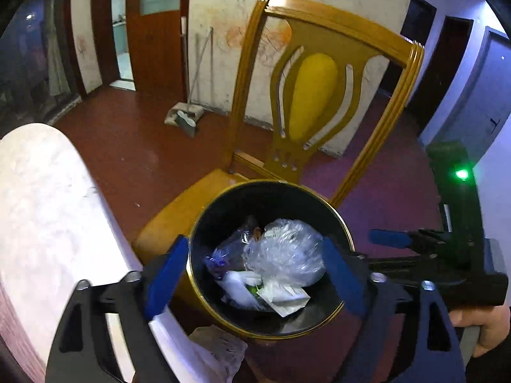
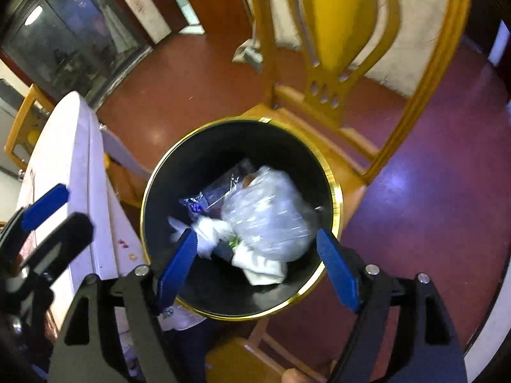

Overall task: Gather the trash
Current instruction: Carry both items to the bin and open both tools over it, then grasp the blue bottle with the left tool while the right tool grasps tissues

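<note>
Both grippers hung over a black trash bin (image 1: pixel 271 198) with a gold rim, which stood on the seat of a yellow wooden chair (image 1: pixel 319 95) beside a white table (image 1: pixel 48 207). The left gripper (image 1: pixel 255 271) had its jaws spread wide, one blue pad outside the bin's near-left rim and the other over its right side, with nothing between them. The right gripper (image 2: pixel 258 265) was likewise released, its jaws apart above the bin's mouth and empty.

The trash lay inside the bin: a crumpled clear plastic bag (image 2: pixel 271 214) on top, white paper or tissue (image 2: pixel 262 265) below it, and a dark purple-printed wrapper (image 2: pixel 204 201) toward the left. The white scraps looked blurred in the right wrist view, so they were probably not yet at rest.

Several things could go wrong from there. The bin sat high on a chair seat rather than on the floor, so a knock from either gripper on the rim could tip or slide it off. The puffy plastic bag sat loose on top and could spring back up or catch on a pad as a gripper was lifted away. More white litter (image 1: pixel 217 351) showed under the table edge, just below the bin, and it could easily be missed there.
</note>
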A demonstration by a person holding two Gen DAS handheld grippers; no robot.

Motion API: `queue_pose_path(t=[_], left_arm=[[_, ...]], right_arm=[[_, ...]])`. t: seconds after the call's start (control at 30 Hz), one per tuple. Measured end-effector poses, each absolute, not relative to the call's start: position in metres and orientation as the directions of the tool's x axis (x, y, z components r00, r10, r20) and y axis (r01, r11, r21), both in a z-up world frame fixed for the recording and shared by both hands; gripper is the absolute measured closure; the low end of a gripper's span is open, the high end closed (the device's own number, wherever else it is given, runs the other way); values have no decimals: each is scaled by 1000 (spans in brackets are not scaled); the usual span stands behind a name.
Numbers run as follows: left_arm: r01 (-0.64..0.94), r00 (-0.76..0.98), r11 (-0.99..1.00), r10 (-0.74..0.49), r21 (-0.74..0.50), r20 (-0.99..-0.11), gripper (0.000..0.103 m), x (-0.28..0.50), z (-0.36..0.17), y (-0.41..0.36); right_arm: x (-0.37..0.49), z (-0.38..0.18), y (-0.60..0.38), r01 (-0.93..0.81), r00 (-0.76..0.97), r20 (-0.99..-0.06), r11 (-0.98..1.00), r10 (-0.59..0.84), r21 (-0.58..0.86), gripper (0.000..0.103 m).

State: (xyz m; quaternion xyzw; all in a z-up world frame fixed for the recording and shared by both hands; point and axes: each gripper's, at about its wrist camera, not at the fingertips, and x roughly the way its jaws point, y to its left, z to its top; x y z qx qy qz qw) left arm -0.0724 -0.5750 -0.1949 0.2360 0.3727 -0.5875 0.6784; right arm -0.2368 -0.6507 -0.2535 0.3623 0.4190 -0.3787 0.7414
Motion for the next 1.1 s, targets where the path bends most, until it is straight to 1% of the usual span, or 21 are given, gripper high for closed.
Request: queue_pose_path(t=[0.1,0.2,0.23,0.3,0.4,0.47,0.57,0.67,0.73,0.8,0.83,0.87,0.97,1.0,1.03,1.07,1.1], left_arm=[[965,113,251,-667,-79,-736,7,-68,-174,-550],[942,218,334,-690,-37,-690,6,-57,-150,-509],[927,255,372,-699,-35,-668,6,-49,-142,-487],[905,298,425,-695,-39,-654,6,-35,-133,-452],[847,386,531,-666,-41,-639,6,-8,-121,-380],[788,464,616,-613,-19,-640,6,10,-117,-328],[666,583,745,-498,27,-641,6,36,-116,-246],[513,674,856,-358,61,-647,6,58,-118,-166],[404,723,909,-253,97,-643,6,72,-119,-112],[312,760,940,-161,137,-629,6,80,-118,-68],[278,771,948,-126,152,-625,6,83,-118,-52],[220,784,959,-66,178,-617,6,88,-120,-27],[112,787,972,41,207,-616,6,100,-127,27],[83,782,975,64,206,-619,6,104,-130,43],[57,774,978,84,202,-628,6,109,-136,60],[44,769,978,96,202,-632,6,110,-139,75],[30,764,978,110,205,-636,6,115,-144,84]], right_arm=[[-240,-230,-640,869,376,-868,448,-324,210,25],[-234,-198,-622,845,440,-816,482,-375,234,24],[-230,-191,-618,831,462,-802,501,-379,242,24],[-207,-168,-595,774,527,-764,581,-371,252,24],[-166,-137,-554,653,638,-700,707,-321,271,24],[-130,-116,-510,511,728,-647,809,-227,291,22],[-75,-109,-446,313,781,-620,905,-72,289,20],[-13,-123,-371,136,746,-662,954,78,266,19],[26,-137,-326,53,713,-687,965,143,256,19],[59,-151,-299,19,668,-723,968,174,251,19],[70,-160,-292,20,644,-746,971,171,239,19],[87,-172,-279,21,600,-784,976,160,216,19],[101,-196,-260,12,528,-836,982,154,188,20],[103,-205,-254,7,502,-852,985,147,174,24],[106,-209,-246,14,490,-866,992,101,124,41],[106,-210,-244,20,493,-869,998,47,66,54],[106,-211,-242,17,491,-871,1000,14,26,59]])
